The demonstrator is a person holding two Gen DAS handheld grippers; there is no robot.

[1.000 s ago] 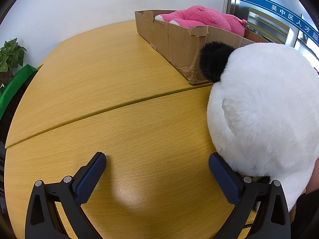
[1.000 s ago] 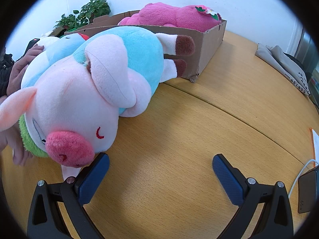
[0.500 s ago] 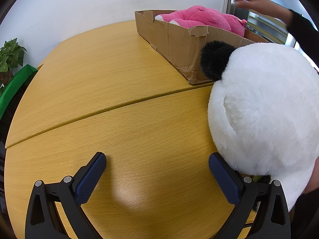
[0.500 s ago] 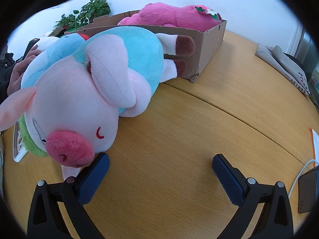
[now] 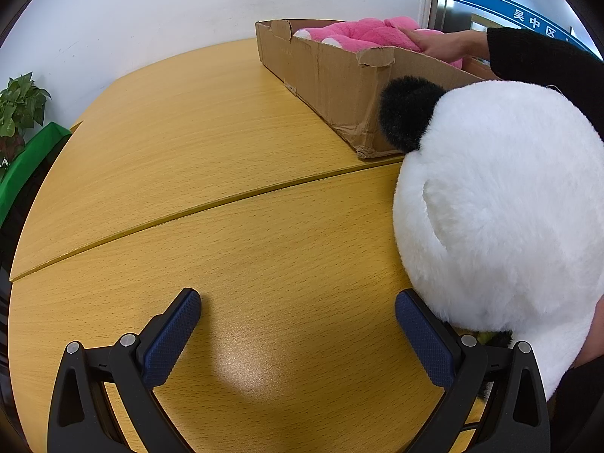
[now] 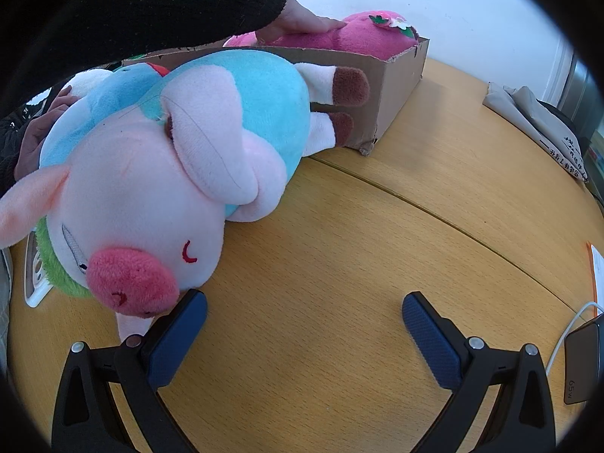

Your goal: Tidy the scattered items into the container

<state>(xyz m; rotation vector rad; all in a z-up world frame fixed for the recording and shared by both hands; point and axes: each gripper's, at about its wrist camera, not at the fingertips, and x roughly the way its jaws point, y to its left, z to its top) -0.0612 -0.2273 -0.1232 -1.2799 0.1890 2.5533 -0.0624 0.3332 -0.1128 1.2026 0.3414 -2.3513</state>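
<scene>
- The curved, wood-grain yellow tabletop (image 5: 226, 151) carries everything; a seam runs across it from its left edge towards the carton.
- The long, shallow brown cardboard carton (image 5: 328, 75) is set on the far part of the tabletop, and a bright pink plush toy (image 5: 362, 32) already lies in it, with a bare hand (image 5: 438, 43) from a black sleeve (image 5: 543, 56) resting on that toy.
- A round white plush panda with a black ear (image 5: 502, 204) lies outside the carton, at the tabletop's right side, just in front of the carton's near corner.
- A pink plush pig in a light-blue garment (image 6: 181, 158) lies on its side outside the carton (image 6: 392, 79), its brown hooves against the carton wall.
- The left tongs (image 5: 298, 324) are seen spread wide and empty, the right finger touching the panda's fur.
- The right tongs (image 6: 304, 326) are likewise spread and empty, the left finger just under the pig's snout.
- The step in hand is judged to be the start of a pick: two toys remain to be gathered.
- A sideways shift is called for next, so that a compressible fold of plush is straddled, then clamped, lifted over the carton wall and released beside the pink toy.
</scene>
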